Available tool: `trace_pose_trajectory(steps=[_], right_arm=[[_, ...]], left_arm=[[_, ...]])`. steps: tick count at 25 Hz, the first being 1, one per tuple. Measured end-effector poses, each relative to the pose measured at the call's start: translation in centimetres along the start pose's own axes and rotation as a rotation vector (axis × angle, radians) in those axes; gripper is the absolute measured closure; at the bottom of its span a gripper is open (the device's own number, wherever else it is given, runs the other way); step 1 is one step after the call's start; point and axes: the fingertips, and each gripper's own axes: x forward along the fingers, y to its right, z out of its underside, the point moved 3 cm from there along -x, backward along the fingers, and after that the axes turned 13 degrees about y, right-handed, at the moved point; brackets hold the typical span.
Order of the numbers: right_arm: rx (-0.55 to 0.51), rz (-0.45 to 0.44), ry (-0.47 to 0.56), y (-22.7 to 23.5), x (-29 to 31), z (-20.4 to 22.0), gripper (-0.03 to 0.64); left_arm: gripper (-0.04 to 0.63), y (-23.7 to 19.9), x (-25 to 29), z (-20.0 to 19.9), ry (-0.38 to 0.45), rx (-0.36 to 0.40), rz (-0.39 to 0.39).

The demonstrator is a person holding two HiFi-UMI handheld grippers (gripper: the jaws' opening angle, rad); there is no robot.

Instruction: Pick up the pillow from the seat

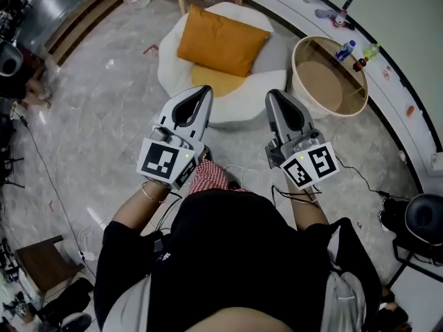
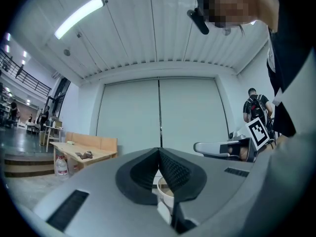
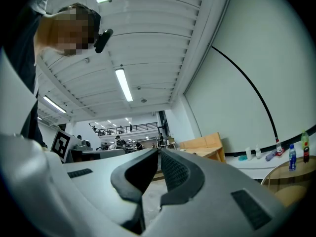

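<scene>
Tool left, tool right, both closed, empty

A white seat on the grey floor carries an orange pillow and a yellow cushion

Seen from above, the person holds the left tongs and right tongs side by side, near the body, both aimed toward the far side, jaws pressed together on nothing, forearms bent forward.
</scene>
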Motion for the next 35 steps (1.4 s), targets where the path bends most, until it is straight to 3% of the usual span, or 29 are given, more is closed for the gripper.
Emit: trace_pose_trajectory(steps=[7, 12, 22, 35], right_arm=[[-0.001, 0.02, -0.01, 0.6, 3.3, 1.9, 0.594], [-0.01, 0.043, -0.015, 1.4, 5.4, 2.7, 0.594], [-0.033, 0.08, -0.025, 3.3, 10.1, 4.1, 0.594], [-0.069, 0.099, -0.027, 3.1, 17.3, 7.0, 0.594]], left_arm=[[0.586, -3.7, 1.5, 0.6, 0.02, 0.0, -0.001], [0.586, -5.7, 2.9, 1.4, -0.026, -0.011, 0.057], [0.586, -10.6, 7.5, 1.9, 0.027, -0.037, 0.08], [0.586, -17.9, 9.2, 2.2, 0.022, -0.041, 0.133]])
